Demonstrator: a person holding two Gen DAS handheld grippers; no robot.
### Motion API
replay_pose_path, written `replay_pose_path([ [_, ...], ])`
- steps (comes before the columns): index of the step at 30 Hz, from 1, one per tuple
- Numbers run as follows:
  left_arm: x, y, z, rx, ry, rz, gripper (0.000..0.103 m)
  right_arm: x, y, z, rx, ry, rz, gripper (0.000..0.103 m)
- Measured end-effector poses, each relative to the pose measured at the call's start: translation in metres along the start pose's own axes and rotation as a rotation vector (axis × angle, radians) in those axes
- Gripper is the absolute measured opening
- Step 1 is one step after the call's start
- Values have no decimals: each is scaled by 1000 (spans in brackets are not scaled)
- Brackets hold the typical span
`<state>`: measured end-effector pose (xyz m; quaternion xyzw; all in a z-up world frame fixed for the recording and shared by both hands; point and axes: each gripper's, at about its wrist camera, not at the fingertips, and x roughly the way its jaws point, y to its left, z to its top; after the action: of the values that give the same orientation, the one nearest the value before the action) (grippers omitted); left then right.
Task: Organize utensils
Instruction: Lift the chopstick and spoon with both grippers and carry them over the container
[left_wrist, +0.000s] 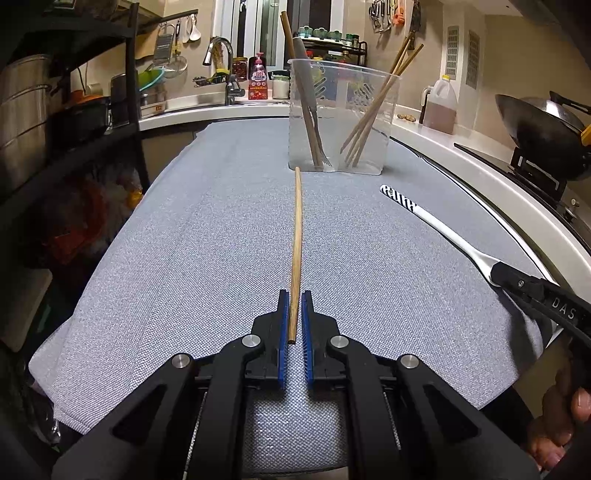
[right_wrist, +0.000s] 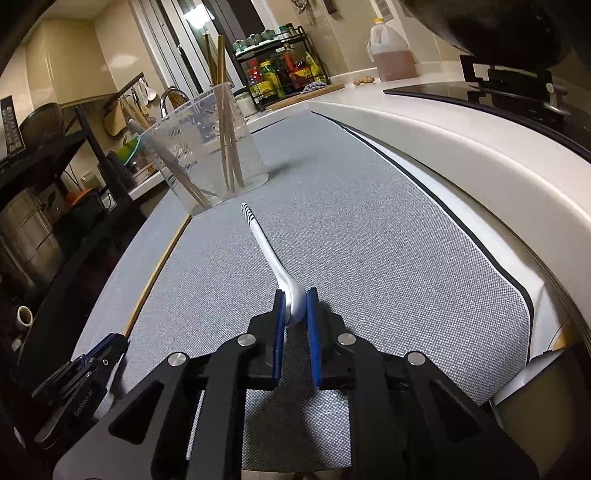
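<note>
Utensils are split between the grey mat (left_wrist: 207, 236) and the clear plastic container (left_wrist: 341, 122) standing at its far end. In that container I see a bundle of wooden chopsticks (left_wrist: 373, 110) leaning to one side, and a grey-handled fork (left_wrist: 309, 107) with another wooden stick leaning to the other.

My left gripper (left_wrist: 295, 306) is closed on the near end of a single wooden chopstick (left_wrist: 296, 236), blue pads pressed against both its sides; the stick runs straight ahead over the mat, its far tip just short of the container's base.

My right gripper (right_wrist: 295, 306) has its pads clamped on the bowl end of a white spoon (right_wrist: 271, 254), whose striped black-and-white handle tip points toward the container. From the left wrist view I see the spoon lying near the mat's right edge, well apart from the chopstick.

Beside the mat, on the white counter (left_wrist: 443, 147), sit an oil jug (left_wrist: 439, 107) and a dark wok (left_wrist: 539, 129).
</note>
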<state>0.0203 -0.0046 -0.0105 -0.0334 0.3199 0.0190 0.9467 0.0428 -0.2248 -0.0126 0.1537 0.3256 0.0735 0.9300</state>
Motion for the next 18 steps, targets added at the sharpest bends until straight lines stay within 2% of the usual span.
replay_pose_path([
  [11,-1,1,0,-11,1,-8,5,-4,25,-9,-211,-48,-125,10],
  [18,1,3,0,-9,-1,-11,5,-4,25,-9,-225,-53,-129,10],
])
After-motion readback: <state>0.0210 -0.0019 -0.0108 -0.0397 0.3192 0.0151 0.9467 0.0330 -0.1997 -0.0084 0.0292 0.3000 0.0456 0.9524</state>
